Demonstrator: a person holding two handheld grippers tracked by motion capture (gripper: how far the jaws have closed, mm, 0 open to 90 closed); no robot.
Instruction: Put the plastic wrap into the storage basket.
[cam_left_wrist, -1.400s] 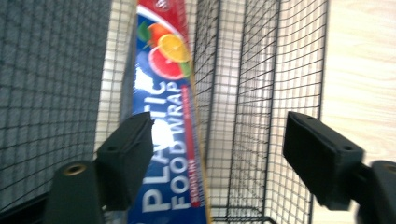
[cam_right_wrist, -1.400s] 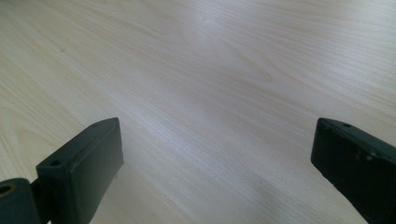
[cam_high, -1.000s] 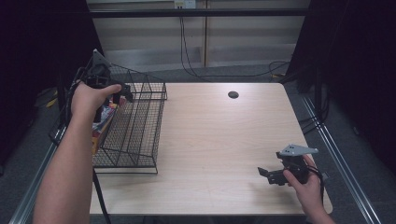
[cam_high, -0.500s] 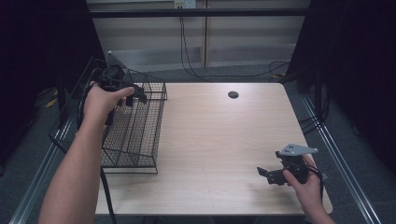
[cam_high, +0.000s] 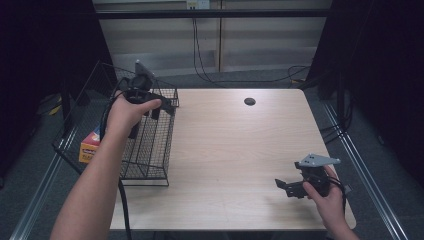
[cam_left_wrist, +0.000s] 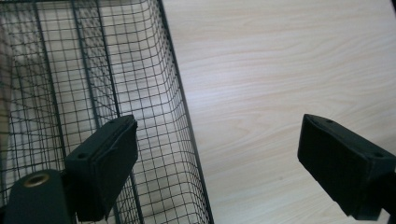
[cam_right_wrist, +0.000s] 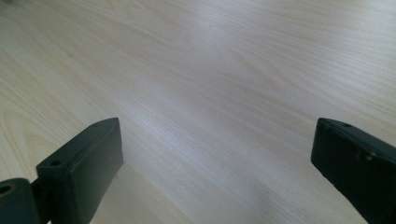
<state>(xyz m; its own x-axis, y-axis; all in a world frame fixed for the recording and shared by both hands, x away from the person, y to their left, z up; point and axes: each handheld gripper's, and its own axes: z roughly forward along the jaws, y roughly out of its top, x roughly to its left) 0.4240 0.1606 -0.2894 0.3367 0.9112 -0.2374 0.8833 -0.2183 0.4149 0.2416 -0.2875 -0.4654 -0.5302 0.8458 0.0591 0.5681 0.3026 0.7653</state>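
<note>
My left gripper (cam_high: 161, 107) is held over the far right corner of a black wire basket (cam_high: 169, 145) that stands on the left part of the light wooden table (cam_high: 240, 150). In the left gripper view its jaws (cam_left_wrist: 217, 126) stand open with nothing between them, the basket's mesh wall (cam_left_wrist: 180, 112) below on the left and bare tabletop (cam_left_wrist: 280, 70) on the right. My right gripper (cam_high: 286, 188) rests low near the table's front right edge. In the right gripper view it (cam_right_wrist: 215, 123) is open over bare wood (cam_right_wrist: 224, 70).
An orange box (cam_high: 90, 146) lies at the basket's left side, past the table's left edge. A dark round hole (cam_high: 249, 101) sits in the table near its far edge. Cables hang behind the table. Dark curtains close both sides.
My left hand has moved to the right, from the basket's left side to above its far right corner. The right hand and gripper have kept still.
</note>
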